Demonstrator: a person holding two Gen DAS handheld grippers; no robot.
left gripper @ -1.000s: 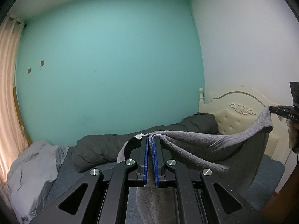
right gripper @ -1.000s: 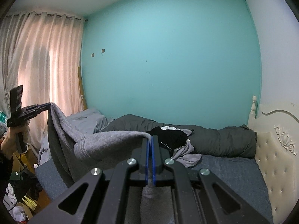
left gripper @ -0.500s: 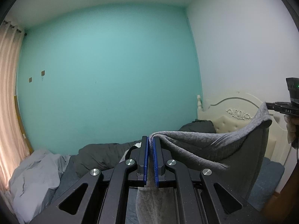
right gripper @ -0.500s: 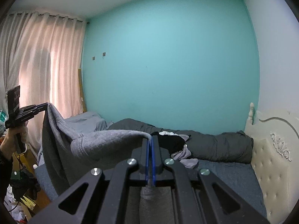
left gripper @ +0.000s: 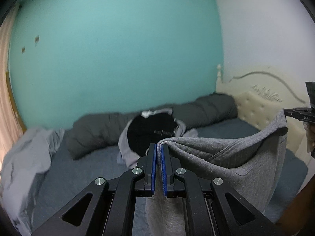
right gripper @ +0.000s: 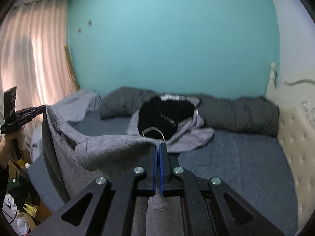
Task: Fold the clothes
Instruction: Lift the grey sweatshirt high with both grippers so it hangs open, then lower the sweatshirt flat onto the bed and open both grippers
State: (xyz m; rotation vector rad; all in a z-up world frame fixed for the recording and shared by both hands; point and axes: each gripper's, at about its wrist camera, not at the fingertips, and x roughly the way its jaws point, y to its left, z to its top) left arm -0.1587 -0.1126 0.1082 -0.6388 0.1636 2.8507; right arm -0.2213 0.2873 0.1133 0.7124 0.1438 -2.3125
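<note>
Grey garment (left gripper: 232,159) stretched in the air over the bed (right gripper: 236,157), one top corner in each gripper. Left gripper (left gripper: 159,147) clamped tight on its corner, cloth squeezed between blue pads; right gripper (right gripper: 158,146) likewise closed on the other corner. Fabric sags between them and hangs down toward the near bed edge. On the blue mattress beyond: black and light-grey clothes pile (right gripper: 167,118), dark rolled duvet (right gripper: 236,114) along the teal wall (right gripper: 167,39), cream headboard (left gripper: 261,106) to the right
</note>
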